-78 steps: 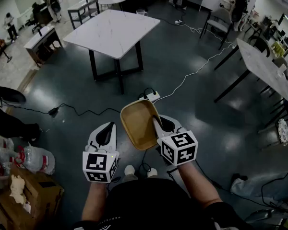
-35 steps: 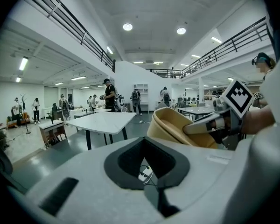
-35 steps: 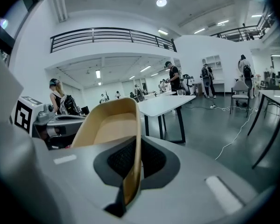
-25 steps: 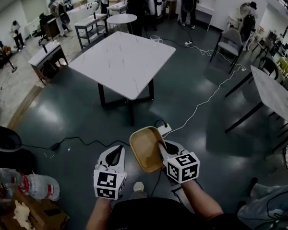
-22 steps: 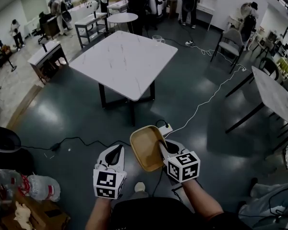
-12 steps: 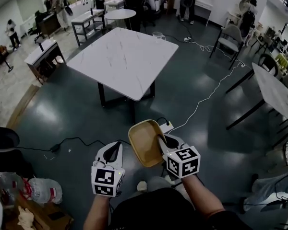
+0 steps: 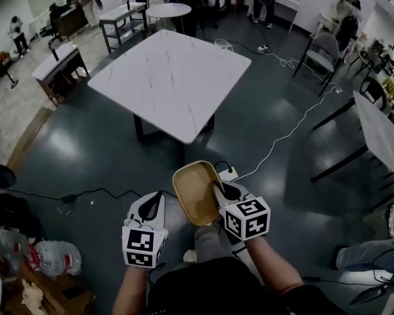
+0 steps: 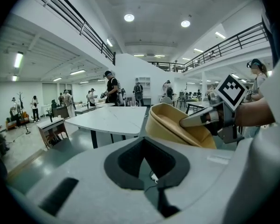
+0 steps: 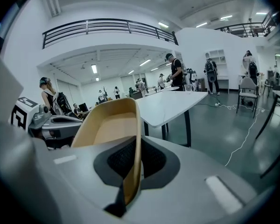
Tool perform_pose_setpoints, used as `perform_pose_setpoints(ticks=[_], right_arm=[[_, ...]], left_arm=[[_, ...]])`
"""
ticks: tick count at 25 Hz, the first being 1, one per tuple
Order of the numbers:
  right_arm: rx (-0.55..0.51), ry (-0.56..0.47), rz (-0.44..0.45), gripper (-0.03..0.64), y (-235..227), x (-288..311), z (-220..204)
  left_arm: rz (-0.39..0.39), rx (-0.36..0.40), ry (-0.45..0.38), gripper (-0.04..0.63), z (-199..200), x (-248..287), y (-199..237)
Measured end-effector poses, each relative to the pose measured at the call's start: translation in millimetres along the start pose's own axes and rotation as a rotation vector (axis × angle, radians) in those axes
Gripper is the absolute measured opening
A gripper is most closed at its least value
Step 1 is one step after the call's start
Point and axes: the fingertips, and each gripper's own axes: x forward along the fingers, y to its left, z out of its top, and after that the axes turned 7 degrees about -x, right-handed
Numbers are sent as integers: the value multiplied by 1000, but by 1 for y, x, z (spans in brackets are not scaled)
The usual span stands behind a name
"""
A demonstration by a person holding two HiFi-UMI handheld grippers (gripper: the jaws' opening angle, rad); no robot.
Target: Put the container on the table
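In the head view, the tan oval container (image 7: 194,192) hangs above the dark floor, tilted on its side, with my right gripper (image 7: 217,188) shut on its right rim. The right gripper view shows that rim (image 9: 134,139) pinched in the gripper (image 9: 129,174). My left gripper (image 7: 159,196) is beside the container on the left, apart from it, shut with nothing in it. The left gripper view shows its jaws (image 8: 155,179) meeting, and the container (image 8: 170,125) to the right. The white marble table (image 7: 164,77) stands ahead, with its near corner just beyond the container.
A glass cup (image 7: 221,44) stands on the table's far corner. A power strip (image 7: 227,173) and cables lie on the floor below the container. A second table (image 7: 384,133) is at the right. Bottles and boxes (image 7: 52,258) sit at lower left, and people stand far back.
The table has drawn nearer and lower in the head view. Both grippers moved toward it together, with the container still held by the right one.
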Motion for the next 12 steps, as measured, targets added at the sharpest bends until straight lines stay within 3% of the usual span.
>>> perform_pose_setpoints(ticks=[12], right_arm=[[-43,11,76,9,-68,68,52]], left_arm=[[42,-10,5,-6,53,100,24]])
